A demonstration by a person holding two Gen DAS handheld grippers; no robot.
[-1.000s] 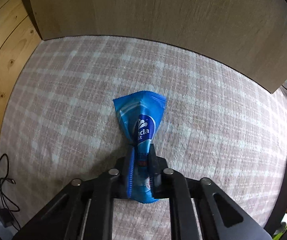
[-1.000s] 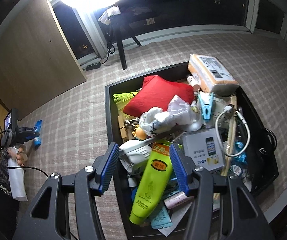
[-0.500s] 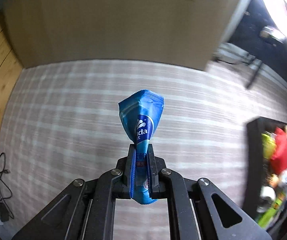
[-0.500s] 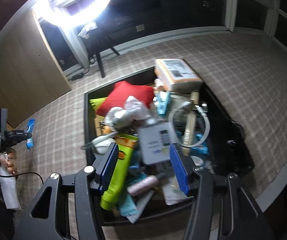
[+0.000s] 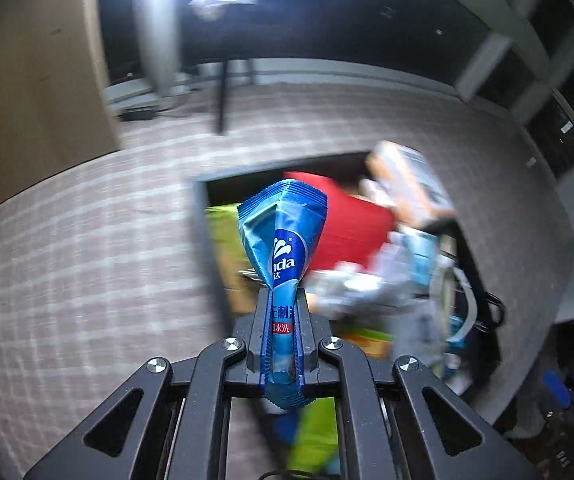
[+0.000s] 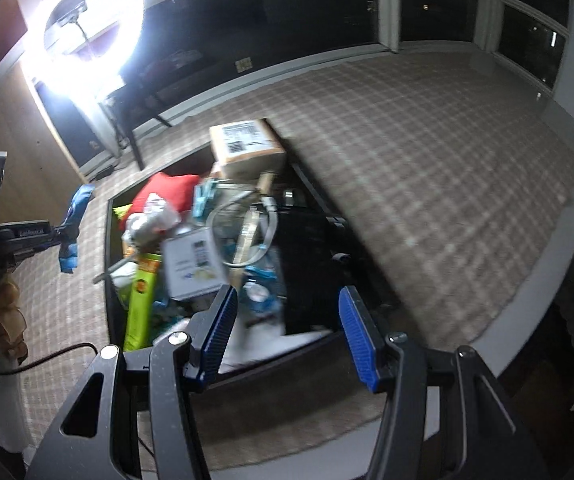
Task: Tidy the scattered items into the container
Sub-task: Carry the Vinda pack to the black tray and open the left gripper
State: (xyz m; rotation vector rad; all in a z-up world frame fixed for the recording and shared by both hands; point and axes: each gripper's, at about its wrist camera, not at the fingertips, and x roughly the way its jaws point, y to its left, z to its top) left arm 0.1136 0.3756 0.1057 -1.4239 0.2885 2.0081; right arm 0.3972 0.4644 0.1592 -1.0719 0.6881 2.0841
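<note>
Currently left tool (image 5: 283, 344) is clamped on the blue sachet (image 5: 283, 236), pinched mid-body, top end fanned out above the fingers. Sachet hangs over the near-left corner of the black bin (image 5: 201, 216), clear of the carpet (image 5: 67, 260). Right tool (image 6: 287, 332) is parted, nothing between its pads, above the bin's near edge. Bin is heaped: red cushion (image 6: 167, 194), cardboard box (image 6: 247, 146), green tube (image 6: 141, 300).
</note>
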